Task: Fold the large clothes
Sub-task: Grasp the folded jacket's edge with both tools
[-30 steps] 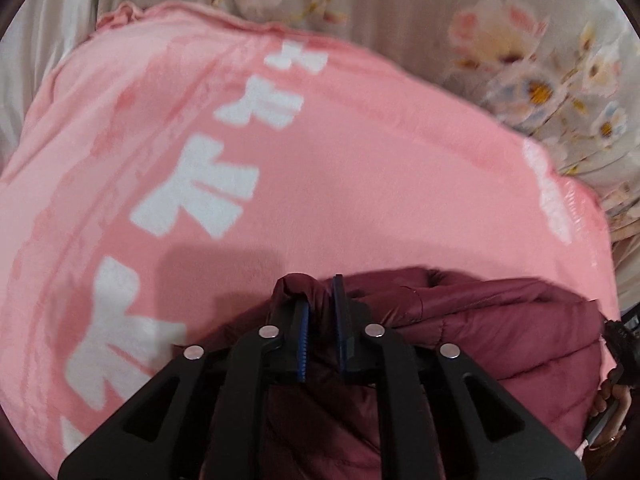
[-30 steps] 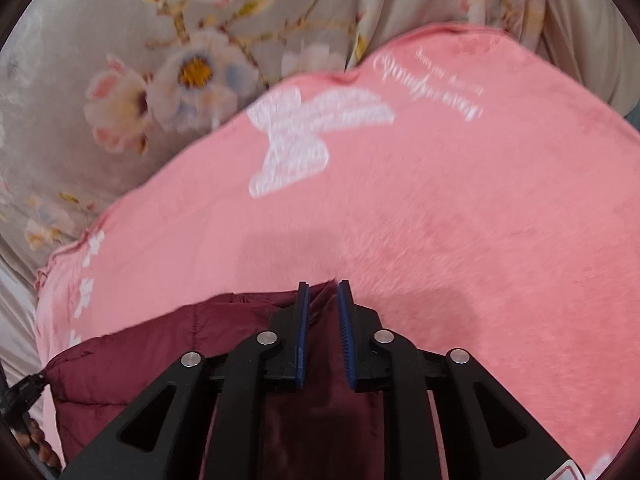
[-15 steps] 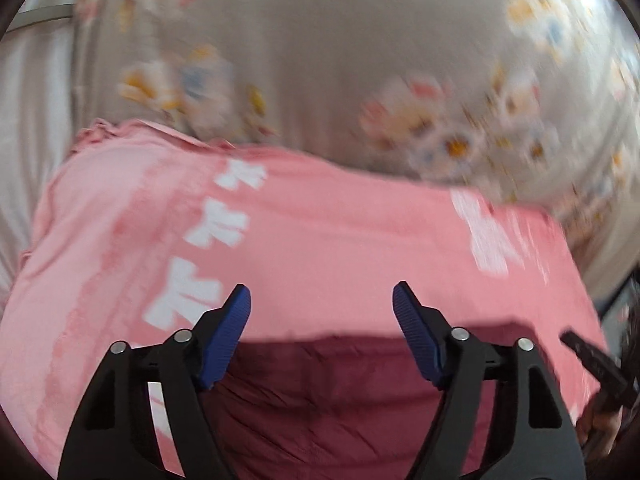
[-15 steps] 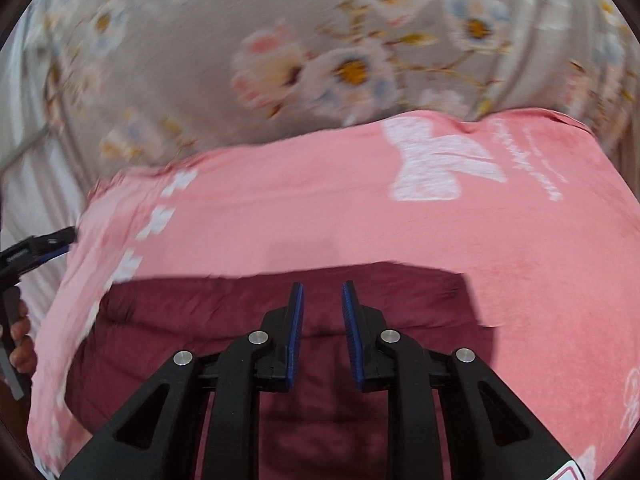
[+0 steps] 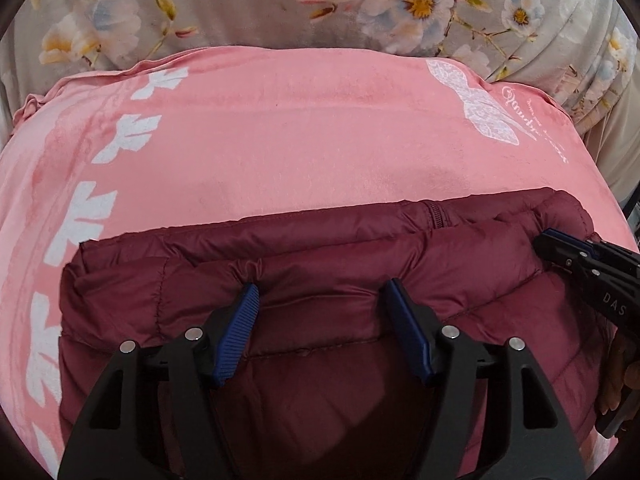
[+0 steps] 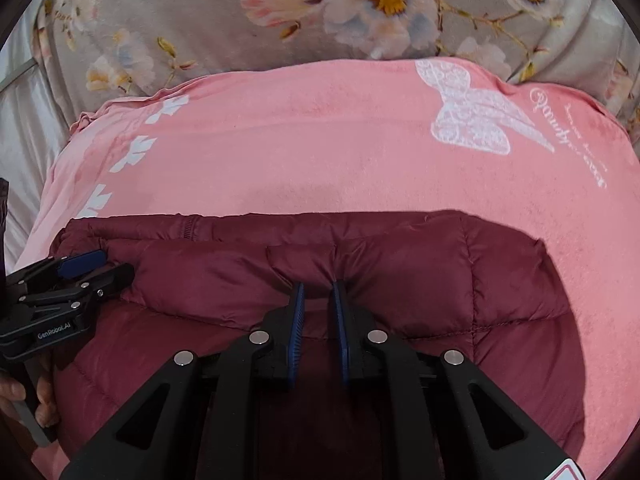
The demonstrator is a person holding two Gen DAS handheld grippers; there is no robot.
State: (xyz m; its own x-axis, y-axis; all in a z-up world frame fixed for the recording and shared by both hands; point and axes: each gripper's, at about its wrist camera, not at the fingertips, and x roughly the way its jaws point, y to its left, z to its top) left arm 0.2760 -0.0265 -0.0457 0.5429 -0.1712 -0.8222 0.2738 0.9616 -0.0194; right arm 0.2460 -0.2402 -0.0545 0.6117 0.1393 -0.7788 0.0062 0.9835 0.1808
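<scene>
A maroon quilted puffer jacket (image 5: 360, 256) lies folded on a pink blanket (image 5: 300, 140); it also shows in the right wrist view (image 6: 420, 276). My left gripper (image 5: 320, 296) is open, its blue pads (image 5: 240, 316) resting on the jacket's folded edge with nothing held. My right gripper (image 6: 318, 292) has its jaws close together on a pinch of the jacket's edge. The left gripper shows at the left of the right wrist view (image 6: 92, 268), the right gripper at the right of the left wrist view (image 5: 560, 244).
A grey floral bedspread (image 6: 320, 20) lies beyond the pink blanket (image 6: 320, 152). A white sheet (image 6: 24, 128) shows at the far left. The blanket carries white bow prints (image 5: 484, 116).
My left gripper has opened and let go of the jacket, which now lies flat and folded. The right gripper's jaws have stayed close together. Both have lowered towards the jacket.
</scene>
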